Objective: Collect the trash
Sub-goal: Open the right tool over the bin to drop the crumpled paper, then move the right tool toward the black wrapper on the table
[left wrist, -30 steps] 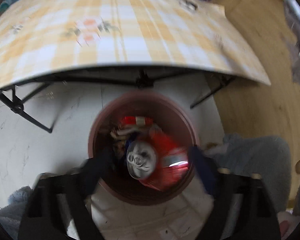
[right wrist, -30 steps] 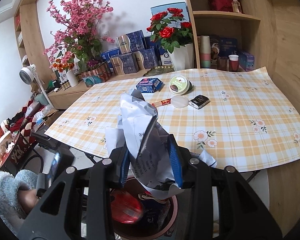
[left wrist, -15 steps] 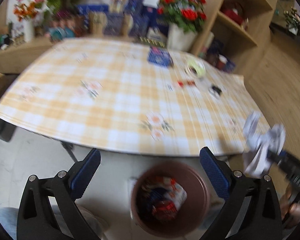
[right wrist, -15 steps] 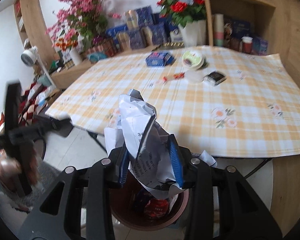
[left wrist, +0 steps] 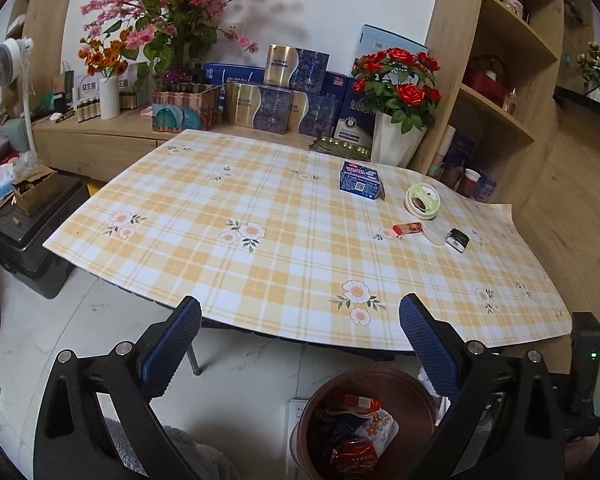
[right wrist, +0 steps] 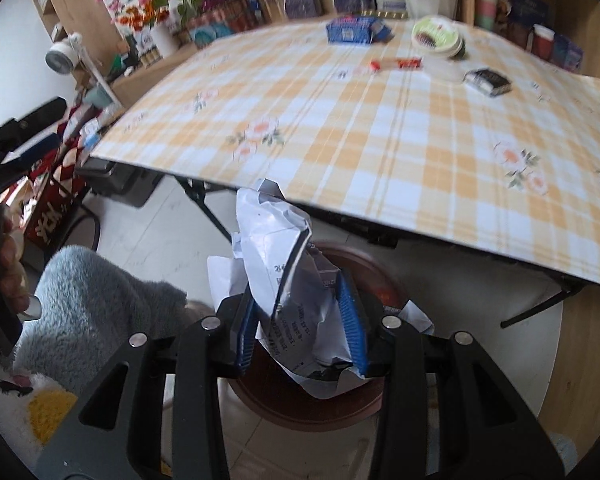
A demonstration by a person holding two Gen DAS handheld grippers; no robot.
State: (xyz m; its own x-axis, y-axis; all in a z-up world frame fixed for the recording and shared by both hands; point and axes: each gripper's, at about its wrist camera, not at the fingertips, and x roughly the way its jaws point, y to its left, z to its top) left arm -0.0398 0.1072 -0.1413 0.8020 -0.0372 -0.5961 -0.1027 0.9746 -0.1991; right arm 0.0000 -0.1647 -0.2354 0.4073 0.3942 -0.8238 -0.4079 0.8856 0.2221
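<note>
My right gripper (right wrist: pixel 302 308) is shut on a crumpled white paper wrapper (right wrist: pixel 284 276) and holds it right above the round brown trash bin (right wrist: pixel 364 412) on the floor. My left gripper (left wrist: pixel 300 336) is open and empty, raised in front of the table edge; the bin (left wrist: pixel 324 396) with red and blue wrappers inside sits below it to the right. On the checked tablecloth (left wrist: pixel 260 208) lie a small red wrapper (left wrist: pixel 407 228), a blue box (left wrist: pixel 359 180), a round tin (left wrist: pixel 422 201) and a black packet (left wrist: pixel 458 239).
The folding table's legs (right wrist: pixel 208 204) stand behind the bin. A black case (left wrist: pixel 24 236) stands on the floor at left. Flower pots and boxes (left wrist: pixel 284 92) line the cabinet behind; wooden shelves (left wrist: pixel 500 80) stand at right. A grey fleece sleeve (right wrist: pixel 96 300) is left of the right gripper.
My left gripper has risen from over the bin, empty, and now faces the table. My right gripper has lowered the paper wrapper down over the bin.
</note>
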